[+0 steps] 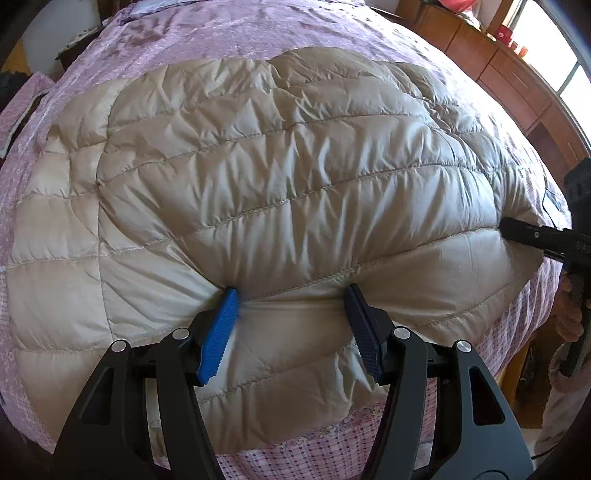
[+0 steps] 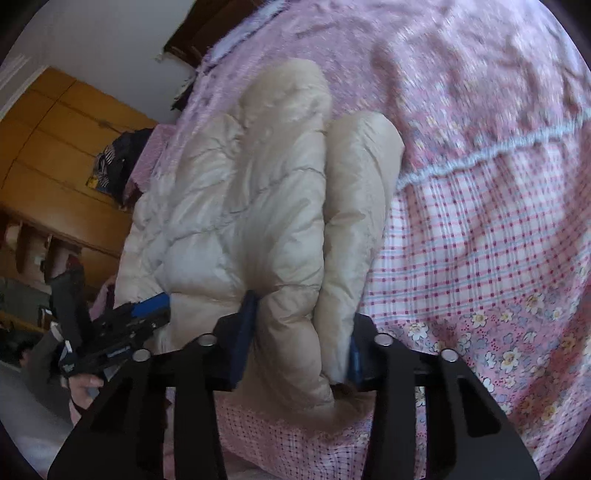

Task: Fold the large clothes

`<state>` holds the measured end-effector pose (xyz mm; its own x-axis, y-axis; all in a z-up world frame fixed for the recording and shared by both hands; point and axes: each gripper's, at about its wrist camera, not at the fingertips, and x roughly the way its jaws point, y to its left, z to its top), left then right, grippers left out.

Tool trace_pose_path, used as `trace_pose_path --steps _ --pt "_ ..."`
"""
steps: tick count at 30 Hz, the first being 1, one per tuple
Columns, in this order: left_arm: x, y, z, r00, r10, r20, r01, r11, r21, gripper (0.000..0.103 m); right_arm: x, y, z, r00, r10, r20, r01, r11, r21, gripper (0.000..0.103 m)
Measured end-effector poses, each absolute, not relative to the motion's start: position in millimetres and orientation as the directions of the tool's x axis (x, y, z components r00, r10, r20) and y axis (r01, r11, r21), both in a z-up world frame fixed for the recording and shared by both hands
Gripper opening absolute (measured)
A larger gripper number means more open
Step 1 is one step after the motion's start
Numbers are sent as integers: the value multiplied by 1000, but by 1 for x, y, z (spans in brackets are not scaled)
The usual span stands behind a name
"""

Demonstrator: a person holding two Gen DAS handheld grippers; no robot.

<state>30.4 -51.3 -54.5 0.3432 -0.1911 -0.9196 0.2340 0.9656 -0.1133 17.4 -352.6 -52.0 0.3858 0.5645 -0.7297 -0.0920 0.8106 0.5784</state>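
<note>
I am holding the beige quilted down jacket (image 1: pixel 280 177) with both grippers over the bed's pink bedspread (image 1: pixel 229 33). In the left wrist view, my left gripper (image 1: pixel 291 328) is sitting at the lower centre of the frame, and its blue pads (image 1: pixel 218 332) are pinching a puffed fold of the jacket's near edge between them; the fabric is bulging on either side of the pinch. The rest of the jacket is filling the middle of that frame, spreading toward the upper left and right, lying on the bedspread. At the right edge my other gripper is biting the jacket's corner.

In the right wrist view, my right gripper (image 2: pixel 299 336) is at the lower centre, clenching a thick doubled roll of the jacket (image 2: pixel 258 192), which is rising from the jaws toward the upper centre of the frame. The checked and flowered part of the bedspread (image 2: pixel 480 258) is lying to the right. My left gripper (image 2: pixel 147 314) is showing at the lower left, gripping the jacket's edge, with a hand (image 2: pixel 83 387) under it.
</note>
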Motion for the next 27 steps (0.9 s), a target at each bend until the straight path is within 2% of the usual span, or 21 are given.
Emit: trace_pose_path --steps 7,11,19,24,27 --pt "31 -55 -56 345 -175 -922 251 964 -89 59 6 -347 -12 433 618 -656 -185 773 607 25" --pt "27 -57 -58 354 -171 -919 259 963 -80 59 3 -332 12 428 662 -616 -246 741 625 23" --pt "7 -38 -39 407 -211 -889 224 966 -127 55 4 -265 57 397 632 -666 -354 775 524 22" --pt "-6 15 3 491 -129 -862 164 985 -54 54 7 -231 69 344 651 -677 -427 751 505 22" --pt "-5 50 13 484 -99 -869 116 992 -48 49 10 -212 73 303 672 -675 -462 723 513 22"
